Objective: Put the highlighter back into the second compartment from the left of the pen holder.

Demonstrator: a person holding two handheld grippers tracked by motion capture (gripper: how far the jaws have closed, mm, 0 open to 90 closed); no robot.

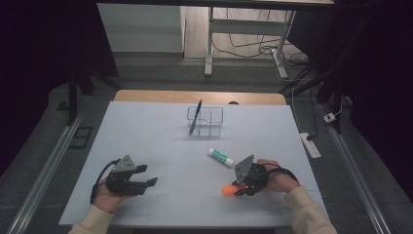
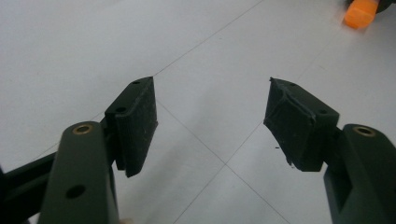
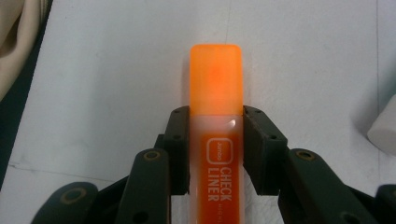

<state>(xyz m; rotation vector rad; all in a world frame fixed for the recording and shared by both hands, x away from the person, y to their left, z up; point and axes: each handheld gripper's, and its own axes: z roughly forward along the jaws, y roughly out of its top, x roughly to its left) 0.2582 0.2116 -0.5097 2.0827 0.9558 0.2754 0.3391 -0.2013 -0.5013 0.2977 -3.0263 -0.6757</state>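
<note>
One orange highlighter (image 3: 216, 135) lies on the table (image 1: 160, 141), clamped between the two jaws of the right gripper (image 3: 216, 149), its cap poking out past the fingertips. One glue stick (image 1: 220, 157) lies just beyond that gripper. One clear bin (image 1: 205, 121), holding one pen (image 1: 196, 117), stands farther off. The left gripper (image 2: 210, 123) rests with jaws apart, nothing between them.

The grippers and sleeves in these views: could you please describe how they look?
Both the left gripper and the right gripper are black two-jaw tools, each topped by a grey three-cornered plate. Flat black pads face the jaws, brass-ringed holes mark the links, and black cables trail back. The person wears cream sleeves.
</note>
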